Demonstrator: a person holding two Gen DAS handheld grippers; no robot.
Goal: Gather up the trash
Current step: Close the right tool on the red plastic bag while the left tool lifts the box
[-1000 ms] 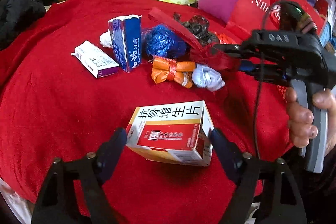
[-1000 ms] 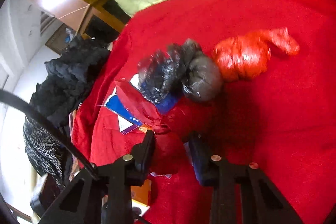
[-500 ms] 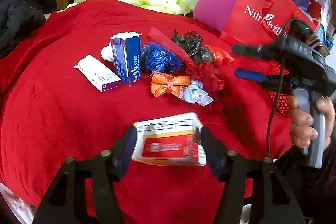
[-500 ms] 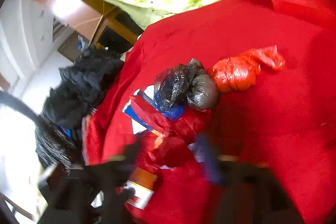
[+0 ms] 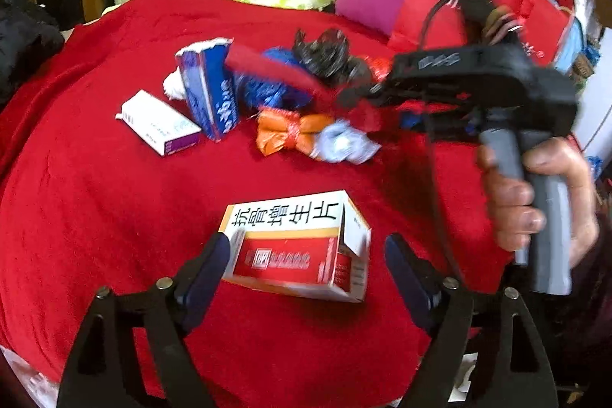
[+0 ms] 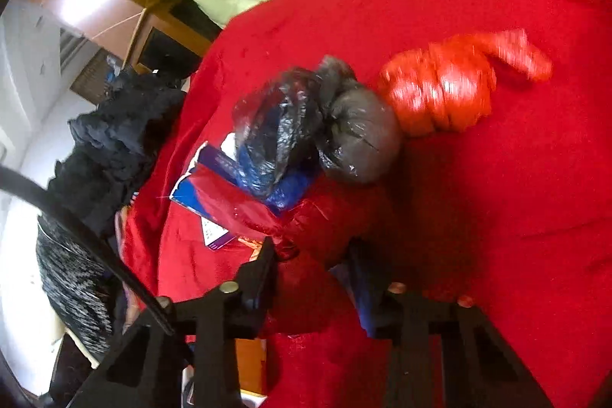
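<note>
Below, the left hand-held gripper (image 5: 306,268) has just been opening around the red-and-white box (image 5: 296,245) — pads apart; the right hand-held gripper (image 6: 310,266) has just been closing, clamped on a red plastic bag (image 6: 306,236) at centre.

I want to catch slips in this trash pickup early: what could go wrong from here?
1. The left gripper has just been opening its jaws. The medicine box sits between them with one finger clear of it, so lifting now would probably leave it behind.
2. The right gripper has just been closing on the red bag. The bag's loose strip runs against the blue bag and the black bag, so pulling may drag them along.
</note>
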